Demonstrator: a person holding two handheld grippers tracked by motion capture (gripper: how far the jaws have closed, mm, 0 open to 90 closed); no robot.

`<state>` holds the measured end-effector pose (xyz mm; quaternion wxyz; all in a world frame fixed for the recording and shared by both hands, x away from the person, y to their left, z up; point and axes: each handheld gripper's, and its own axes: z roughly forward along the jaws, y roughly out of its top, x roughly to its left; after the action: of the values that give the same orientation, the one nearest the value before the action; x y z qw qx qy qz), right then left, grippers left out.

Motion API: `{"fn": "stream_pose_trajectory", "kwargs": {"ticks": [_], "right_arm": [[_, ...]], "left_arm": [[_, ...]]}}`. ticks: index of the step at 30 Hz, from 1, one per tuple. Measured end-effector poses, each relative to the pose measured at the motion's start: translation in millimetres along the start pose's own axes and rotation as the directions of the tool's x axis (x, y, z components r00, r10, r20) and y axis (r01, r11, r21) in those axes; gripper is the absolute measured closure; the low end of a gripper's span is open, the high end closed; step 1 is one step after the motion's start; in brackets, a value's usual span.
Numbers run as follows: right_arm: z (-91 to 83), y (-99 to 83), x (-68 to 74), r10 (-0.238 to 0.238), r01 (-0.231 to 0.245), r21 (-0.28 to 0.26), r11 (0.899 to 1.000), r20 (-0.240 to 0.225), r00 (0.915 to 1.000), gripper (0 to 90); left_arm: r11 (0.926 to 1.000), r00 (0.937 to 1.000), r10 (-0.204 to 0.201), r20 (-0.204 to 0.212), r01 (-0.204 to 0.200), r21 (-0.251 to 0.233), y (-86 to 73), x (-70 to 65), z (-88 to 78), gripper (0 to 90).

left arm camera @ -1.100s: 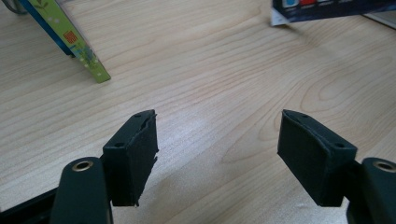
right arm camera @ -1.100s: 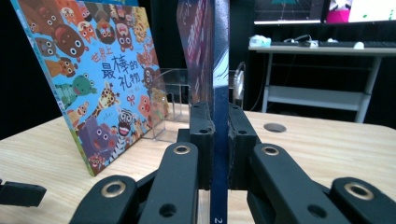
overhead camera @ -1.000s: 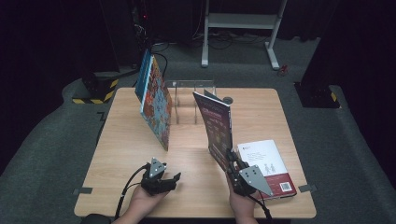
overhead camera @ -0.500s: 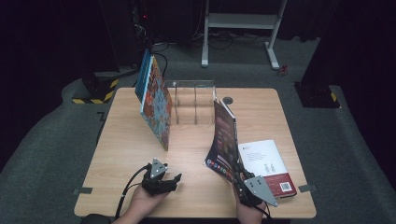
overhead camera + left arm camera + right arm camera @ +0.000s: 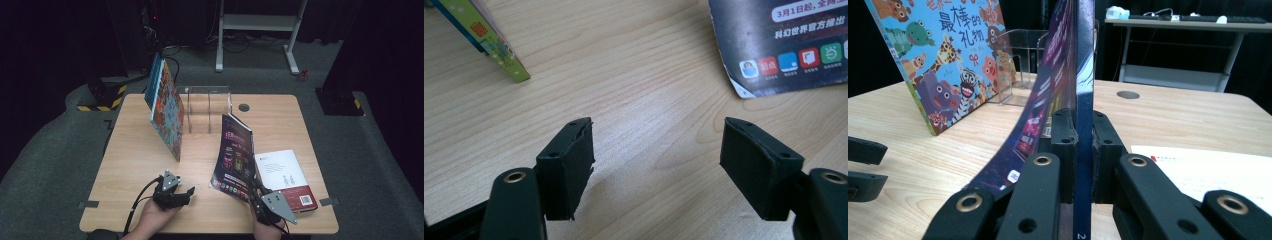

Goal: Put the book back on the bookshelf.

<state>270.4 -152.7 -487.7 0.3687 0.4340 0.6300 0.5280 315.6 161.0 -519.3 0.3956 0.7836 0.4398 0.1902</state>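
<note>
High view: right gripper [image 5: 256, 192] clamps dark magazine [image 5: 234, 155], tilted over counter [image 5: 135, 160] beside white book [image 5: 282, 175].
Left gripper view: left gripper [image 5: 656, 165] gapes, empty; magazine reads "科幻世界官方推出".
Right gripper view: picture book [image 5: 948, 55] titled "最棒的礼物".

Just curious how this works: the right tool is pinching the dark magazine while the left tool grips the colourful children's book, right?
Not quite. The right tool does pinch the dark magazine, but the left tool grips nothing: the left gripper view shows its jaws open over bare table, apart from the colourful children's book, which leans against the clear rack.
</note>
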Motion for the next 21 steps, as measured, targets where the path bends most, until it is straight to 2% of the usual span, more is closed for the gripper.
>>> {"fn": "stream_pose_trajectory", "kwargs": {"ticks": [11, 21], "right_arm": [[-2.8, -1.7, -0.8, 0.01, -0.01, -0.013, 1.0, 0.002, 0.9999, 83.9], [-3.6, 0.5, 1.9, 0.003, -0.003, -0.026, 1.0, 0.009, 1.0, 84.1]], "left_arm": [[1.0, 1.0, -0.007, 0.001, 0.007, 0.003, 0.0, 1.0, 1.1, 30.0], [0.9998, 1.0, -0.006, 0.0, 0.006, -0.018, 2.5, 2.9, -3.5, 30.1]]}}
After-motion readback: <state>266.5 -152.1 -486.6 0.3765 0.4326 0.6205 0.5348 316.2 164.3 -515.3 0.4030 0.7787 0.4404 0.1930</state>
